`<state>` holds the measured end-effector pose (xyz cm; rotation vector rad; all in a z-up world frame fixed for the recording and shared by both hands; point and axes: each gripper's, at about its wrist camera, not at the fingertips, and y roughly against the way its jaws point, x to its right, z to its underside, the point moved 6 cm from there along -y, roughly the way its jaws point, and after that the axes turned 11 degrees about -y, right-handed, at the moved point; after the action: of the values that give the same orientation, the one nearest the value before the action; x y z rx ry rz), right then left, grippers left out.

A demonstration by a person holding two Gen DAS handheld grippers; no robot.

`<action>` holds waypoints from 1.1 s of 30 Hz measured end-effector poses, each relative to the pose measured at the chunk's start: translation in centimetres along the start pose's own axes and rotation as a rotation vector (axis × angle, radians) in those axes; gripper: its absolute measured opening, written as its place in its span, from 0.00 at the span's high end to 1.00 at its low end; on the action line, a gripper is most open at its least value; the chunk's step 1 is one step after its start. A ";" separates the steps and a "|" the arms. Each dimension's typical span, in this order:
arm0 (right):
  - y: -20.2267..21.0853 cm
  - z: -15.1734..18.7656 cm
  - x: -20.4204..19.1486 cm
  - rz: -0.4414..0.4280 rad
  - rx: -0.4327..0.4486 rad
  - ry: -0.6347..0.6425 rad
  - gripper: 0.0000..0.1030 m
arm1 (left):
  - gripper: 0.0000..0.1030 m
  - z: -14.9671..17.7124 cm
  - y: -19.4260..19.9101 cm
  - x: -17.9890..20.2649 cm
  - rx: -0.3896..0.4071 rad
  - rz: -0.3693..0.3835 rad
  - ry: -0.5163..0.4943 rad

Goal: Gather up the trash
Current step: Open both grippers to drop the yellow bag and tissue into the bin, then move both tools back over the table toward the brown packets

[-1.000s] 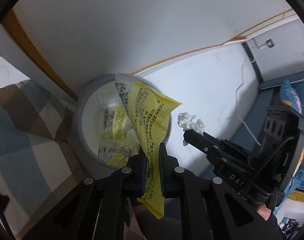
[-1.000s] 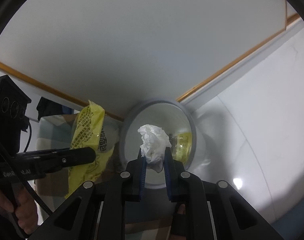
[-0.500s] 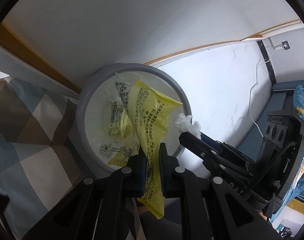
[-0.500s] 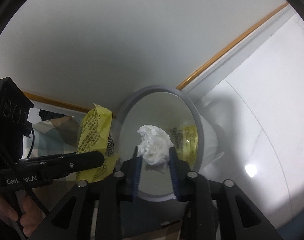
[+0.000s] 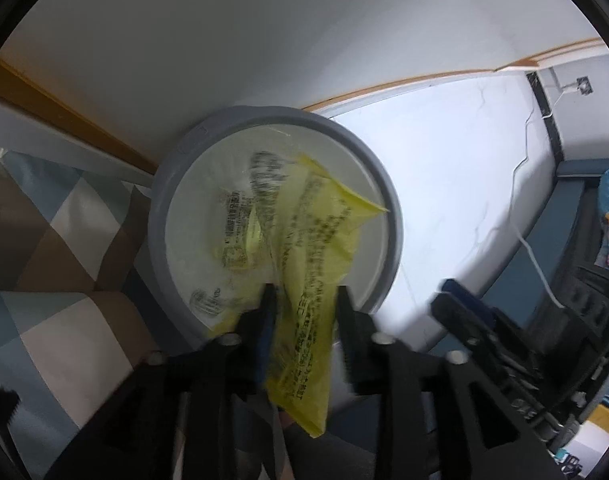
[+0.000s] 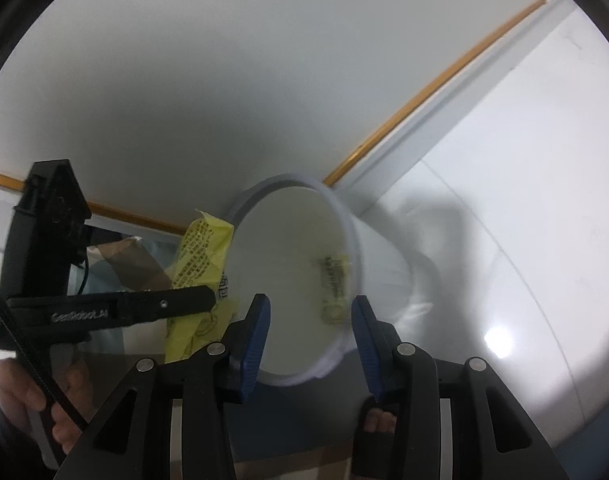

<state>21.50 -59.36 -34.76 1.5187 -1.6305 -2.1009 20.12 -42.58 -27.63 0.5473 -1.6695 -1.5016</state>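
A round bin (image 5: 264, 114) with a grey rim and white liner stands by the wall, right below both grippers. My left gripper (image 5: 304, 296) hangs over it and its jaws are opening. A yellow printed wrapper (image 5: 316, 248) hangs blurred and loose between them. In the right wrist view the bin (image 6: 288, 180) lies ahead of my right gripper (image 6: 310, 304), whose blue-padded jaws are opening with nothing between them. The yellow wrapper (image 6: 202, 248) and my left gripper (image 6: 208, 298) show at the left. Another yellow wrapper (image 6: 336, 280) lies inside the bin. No white tissue is in view.
A chequered brown and blue fabric (image 5: 44, 240) lies left of the bin. A white wall with wooden skirting (image 5: 424, 80) runs behind it. A white cable (image 5: 532, 252) crosses the pale floor towards dark blue furniture at the right. A person's hand (image 6: 16, 392) holds the left gripper.
Both grippers sank towards the bin and their jaws spread apart. The crumpled white tissue left the right gripper and is gone from view. The yellow wrapper now hangs loose and blurred.
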 end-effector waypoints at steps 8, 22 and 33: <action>5.1 -0.2 0.7 -0.004 0.089 -0.002 0.59 | 0.37 0.0 1.2 0.2 0.040 -0.008 -0.019; 14.5 0.6 -4.5 -0.019 0.242 0.102 0.59 | 0.37 4.6 11.4 1.1 0.331 -0.089 -0.071; 22.0 5.5 -13.7 -0.108 0.372 0.259 0.47 | 0.24 12.3 24.6 -2.2 0.633 -0.257 0.031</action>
<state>14.10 -57.06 -9.41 1.9290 -1.9510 -1.6162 16.37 -28.47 -4.23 1.1498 -2.1089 -1.0972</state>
